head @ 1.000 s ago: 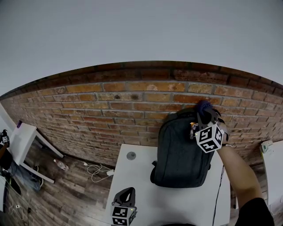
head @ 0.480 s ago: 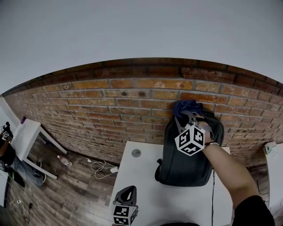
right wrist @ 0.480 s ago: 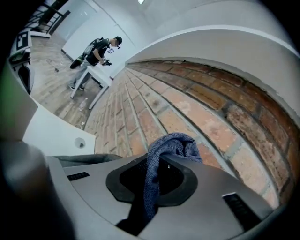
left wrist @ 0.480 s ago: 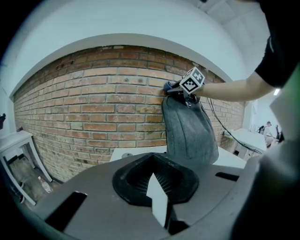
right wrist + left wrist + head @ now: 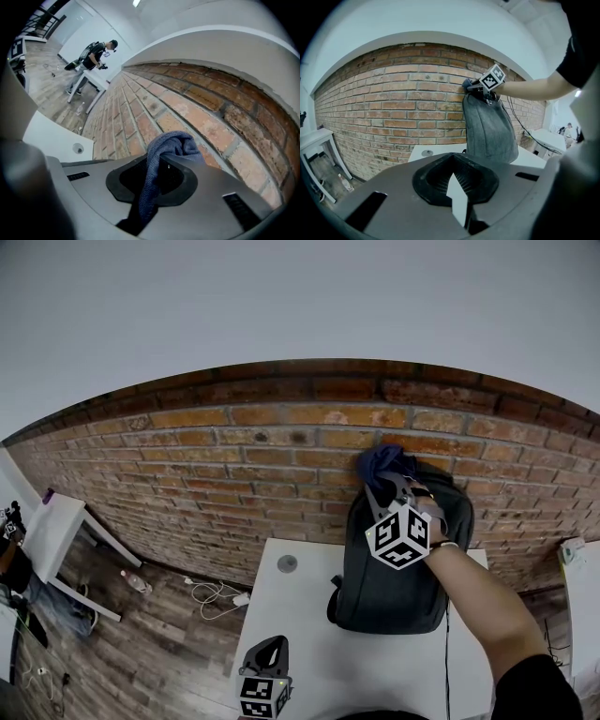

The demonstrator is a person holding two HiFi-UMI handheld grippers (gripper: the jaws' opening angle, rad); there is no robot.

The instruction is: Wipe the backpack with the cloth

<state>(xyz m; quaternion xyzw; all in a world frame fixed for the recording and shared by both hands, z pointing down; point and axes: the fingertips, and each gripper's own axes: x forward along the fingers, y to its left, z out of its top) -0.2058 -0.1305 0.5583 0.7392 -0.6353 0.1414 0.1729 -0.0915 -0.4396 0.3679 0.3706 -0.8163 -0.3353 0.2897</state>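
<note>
While the backpack [image 5: 394, 582] stands upright at the back of the white table [image 5: 291, 634], its rear against the brick wall [image 5: 234, 474], my right gripper [image 5: 388, 486] works the blue cloth [image 5: 382, 463] over the bag's top left shoulder. The jaws are clamped on a fold of the cloth, and the loose end bunches up beyond them, close to the bricks. My left gripper [image 5: 266, 649] hangs low at the table's near edge, well apart from the bag, its jaws closed together on nothing.

To do this stroke well, I judge the bunched cloth should stay pressed on the fabric, not dragged along the rough brick. The grip needs to hold so the fold does not slip out. The bag has only the wall behind it, so I should press toward the wall and down, not sideways, or the bag may topple.

Compared with a second ago, the right gripper has swept from the bag's right shoulder across the top to the left one. More cloth now shows above the bag, and the left gripper has not moved
</note>
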